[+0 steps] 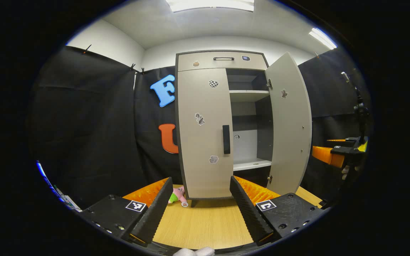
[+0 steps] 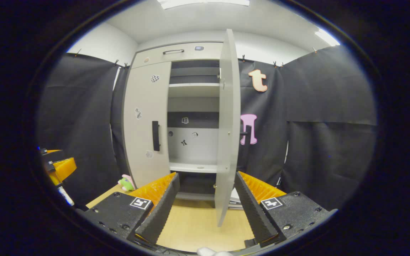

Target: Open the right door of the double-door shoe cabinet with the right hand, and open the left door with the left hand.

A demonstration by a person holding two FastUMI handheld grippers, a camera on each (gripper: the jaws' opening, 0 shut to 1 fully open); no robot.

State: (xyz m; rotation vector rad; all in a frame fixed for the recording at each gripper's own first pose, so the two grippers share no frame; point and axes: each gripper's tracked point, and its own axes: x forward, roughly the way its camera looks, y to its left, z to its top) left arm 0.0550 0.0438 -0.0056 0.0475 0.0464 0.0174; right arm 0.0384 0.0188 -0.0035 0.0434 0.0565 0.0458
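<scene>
1. Left claw [image 1: 198, 202]: fingers spread apart, holding nothing, lined up in front of the closed left door [image 1: 205, 135] and well short of its handle [image 1: 226, 139].
2. Right claw [image 2: 206, 204]: fingers spread apart, empty, straddling the near edge of the open right door [image 2: 226, 142] without touching it.
3. Risk: the left door handle sits at the door's inner edge, right beside the open compartment. A poorly aimed approach could slip past the handle into the cabinet [image 1: 222, 60].
4. Risk: pulling off the hinge arc could drag the cabinet across the desk [image 1: 208, 224].
5. Risk: the swinging left door may sweep the plush toy [image 1: 178, 195] lying at the cabinet's near left corner.
6. Cabinet condition: stands upright at the far side of the desk; pale grey panels with small stickers, dark vertical handles, a top drawer [image 1: 222, 61], and bare shelves [image 1: 249, 94] visible inside.
</scene>
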